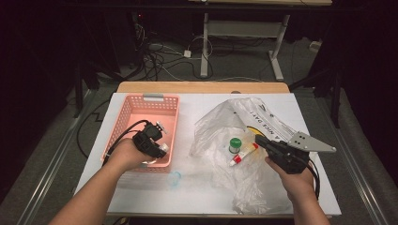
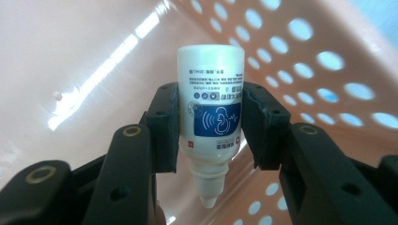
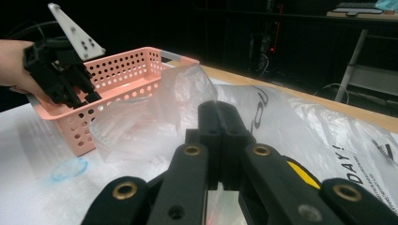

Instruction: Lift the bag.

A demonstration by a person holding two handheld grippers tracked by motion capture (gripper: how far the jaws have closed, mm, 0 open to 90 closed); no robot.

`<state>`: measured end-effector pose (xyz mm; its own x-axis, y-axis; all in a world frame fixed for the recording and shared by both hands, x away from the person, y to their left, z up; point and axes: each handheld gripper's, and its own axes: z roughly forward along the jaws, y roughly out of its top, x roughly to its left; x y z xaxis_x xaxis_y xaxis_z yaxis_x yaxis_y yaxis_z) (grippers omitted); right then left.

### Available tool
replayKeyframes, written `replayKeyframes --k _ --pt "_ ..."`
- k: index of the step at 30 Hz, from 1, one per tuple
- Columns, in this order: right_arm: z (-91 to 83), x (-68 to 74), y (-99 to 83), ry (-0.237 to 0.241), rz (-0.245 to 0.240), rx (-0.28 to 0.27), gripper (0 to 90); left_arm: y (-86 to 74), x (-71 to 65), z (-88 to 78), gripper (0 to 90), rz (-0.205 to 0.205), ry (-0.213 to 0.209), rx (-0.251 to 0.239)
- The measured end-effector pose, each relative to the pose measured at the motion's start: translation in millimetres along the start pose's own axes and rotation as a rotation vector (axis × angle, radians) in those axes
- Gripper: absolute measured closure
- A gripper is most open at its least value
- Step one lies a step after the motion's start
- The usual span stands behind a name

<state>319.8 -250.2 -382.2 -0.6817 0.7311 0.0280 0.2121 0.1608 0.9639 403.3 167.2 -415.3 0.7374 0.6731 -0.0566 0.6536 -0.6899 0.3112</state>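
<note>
Gripped between the pads of the left gripper [image 2: 211, 126], a small white ear-drop bottle [image 2: 212, 108] hangs inside the pink perforated basket [image 1: 141, 112], its long axis running along the jaws and its nozzle pointing back toward the hand. Right of the basket, a crumpled clear plastic bag [image 1: 244, 140] holds a green-capped bottle [image 1: 234, 144] and a red-capped tube [image 1: 244, 154]. At the bag, the right gripper [image 3: 219, 140] has its jaws pressed together. A white table [image 1: 197, 187] carries everything; cables trail across the dark floor behind.
</note>
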Motion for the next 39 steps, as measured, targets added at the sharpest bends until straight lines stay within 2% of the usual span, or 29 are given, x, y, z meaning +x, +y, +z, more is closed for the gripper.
replayKeyframes --k 3,8,12,20,22,30,39 --pt "0.3 0.4 -0.1 0.002 0.000 0.002 90.0 -5.6 -3.6 -6.3 58.4 0.010 0.014 -0.061" --pt "1.1 1.3 -0.1 0.000 -0.003 0.003 90.0 -15.2 -11.1 -14.9 58.4 0.003 0.030 -0.165" --pt "1.6 1.6 -0.4 0.001 -0.006 0.008 90.0 -23.3 -15.5 -17.5 58.4 -0.019 0.033 -0.253" --pt "2.2 2.3 -1.0 0.000 -0.008 0.009 90.0 -38.0 -17.7 -20.6 58.4 -0.066 0.031 -0.397" --pt "2.6 2.3 -1.3 0.002 -0.007 0.010 90.0 -39.7 -19.5 -23.2 58.4 -0.065 0.025 -0.428" --pt "3.5 2.2 -2.1 0.001 -0.009 0.015 90.0 -41.1 -34.5 -39.1 58.4 -0.042 0.004 -0.558" --pt "3.9 3.2 -2.2 -0.001 -0.011 0.015 90.0 -33.1 -63.0 -47.4 58.4 0.026 -0.047 -0.623"
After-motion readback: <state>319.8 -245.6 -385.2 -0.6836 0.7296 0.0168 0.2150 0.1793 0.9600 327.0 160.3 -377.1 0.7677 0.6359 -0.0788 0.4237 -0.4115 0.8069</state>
